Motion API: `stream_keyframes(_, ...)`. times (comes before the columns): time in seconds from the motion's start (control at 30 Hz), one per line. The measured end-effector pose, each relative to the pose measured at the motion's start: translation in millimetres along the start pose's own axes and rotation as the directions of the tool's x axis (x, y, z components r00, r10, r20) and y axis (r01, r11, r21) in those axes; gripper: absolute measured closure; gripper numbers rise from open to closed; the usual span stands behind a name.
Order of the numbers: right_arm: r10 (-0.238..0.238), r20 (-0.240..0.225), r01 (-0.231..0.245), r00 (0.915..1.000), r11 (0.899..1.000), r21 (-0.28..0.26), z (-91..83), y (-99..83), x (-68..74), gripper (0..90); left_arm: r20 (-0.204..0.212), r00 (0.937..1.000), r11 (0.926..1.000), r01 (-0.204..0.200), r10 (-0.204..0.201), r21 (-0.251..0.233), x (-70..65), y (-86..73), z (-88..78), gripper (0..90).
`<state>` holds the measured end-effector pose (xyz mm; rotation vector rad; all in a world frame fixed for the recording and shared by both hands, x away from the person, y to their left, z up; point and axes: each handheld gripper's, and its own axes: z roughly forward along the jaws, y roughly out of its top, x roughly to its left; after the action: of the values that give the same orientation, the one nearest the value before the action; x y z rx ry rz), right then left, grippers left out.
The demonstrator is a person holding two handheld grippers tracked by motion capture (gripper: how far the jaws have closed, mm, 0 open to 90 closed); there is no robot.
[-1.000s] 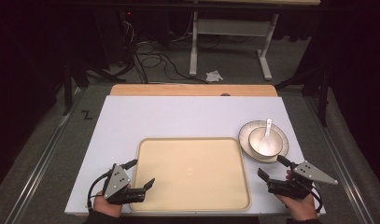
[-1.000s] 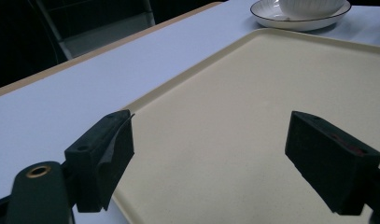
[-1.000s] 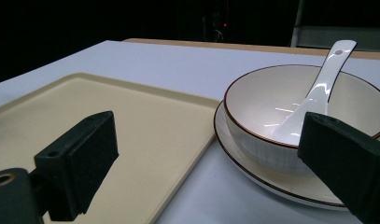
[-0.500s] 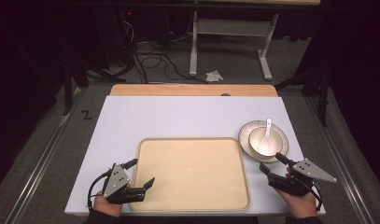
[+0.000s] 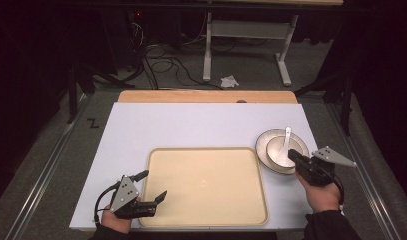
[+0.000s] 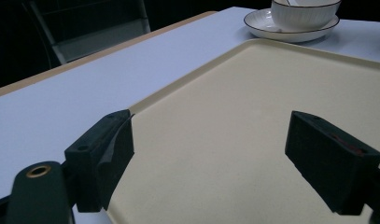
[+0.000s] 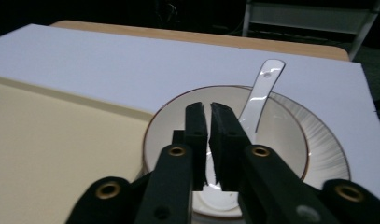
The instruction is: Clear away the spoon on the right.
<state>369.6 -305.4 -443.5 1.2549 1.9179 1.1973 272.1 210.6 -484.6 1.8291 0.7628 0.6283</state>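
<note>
A white bowl (image 5: 277,148) with a white spoon (image 5: 287,137) in it stands on a white plate (image 5: 264,139), right of a beige tray (image 5: 206,190). My right gripper (image 5: 292,157) is shut, its tips over the bowl's near rim. In the right gripper view the jaws (image 7: 208,109) are pressed almost together above the bowl (image 7: 281,135), beside the spoon (image 7: 262,88), with nothing seen between them. My left gripper (image 5: 155,183) stands open over the tray's near left corner. The left gripper view has its jaws (image 6: 220,154) wide apart over bare tray (image 6: 234,107).
The white table top (image 5: 191,127) has a wooden strip (image 5: 206,96) along its far edge. Beyond it are a dark floor with cables (image 5: 161,55) and a metal table frame (image 5: 246,30). The plate sits close to the table's right edge.
My right gripper has moved forward and a little left, from the table's near right corner up to the bowl's rim. The left gripper has stayed in place.
</note>
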Motion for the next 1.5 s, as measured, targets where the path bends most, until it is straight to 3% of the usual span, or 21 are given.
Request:
stream_keyframes(0.23,-0.011,0.046,0.009,0.9989,0.998,0.058,21.1,22.2,-13.1,90.0,-0.003,1.0000,1.0000,-0.004,0.004,-0.007,-1.3,0.2,-0.6,15.9)
stream_keyframes(0.33,-0.040,0.062,0.035,0.9973,0.996,0.078,31.3,30.7,-15.5,90.0,-0.003,1.0000,1.0000,-0.005,0.005,0.002,-0.5,-0.3,1.2,15.9)
stream_keyframes(0.57,-0.056,0.068,0.049,0.9961,0.995,0.092,49.6,41.5,-20.2,90.0,-0.001,1.0000,1.0000,0.001,-0.001,0.007,1.0,-1.1,3.4,15.9)
stream_keyframes(0.83,-0.067,0.084,0.054,0.9942,0.988,0.143,70.8,50.9,-29.9,90.0,0.006,0.9999,0.9999,-0.009,0.009,0.007,-0.8,-1.0,1.9,15.9)
stream_keyframes(1.0,-0.103,0.080,0.087,0.9914,0.979,0.182,85.1,57.5,-25.5,90.0,0.001,1.0000,0.9999,-0.002,0.002,0.010,1.0,-1.2,2.0,15.9)
stream_keyframes(1.03,-0.123,0.087,0.103,0.9886,0.973,0.208,91.0,58.3,-23.0,90.0,0.002,1.0000,1.0000,-0.005,0.005,0.007,0.2,-0.9,1.3,15.9)
stream_keyframes(1.37,-0.116,0.124,0.080,0.9855,0.962,0.261,93.9,54.5,-34.2,90.0,0.002,1.0000,1.0000,0.004,-0.004,0.005,3.8,-2.9,0.2,15.9)
stream_keyframes(1.5,-0.112,0.129,0.076,0.9853,0.964,0.256,88.4,54.5,-37.6,90.0,0.004,1.0000,1.0000,0.001,-0.001,0.002,2.0,-2.1,-1.0,15.9)
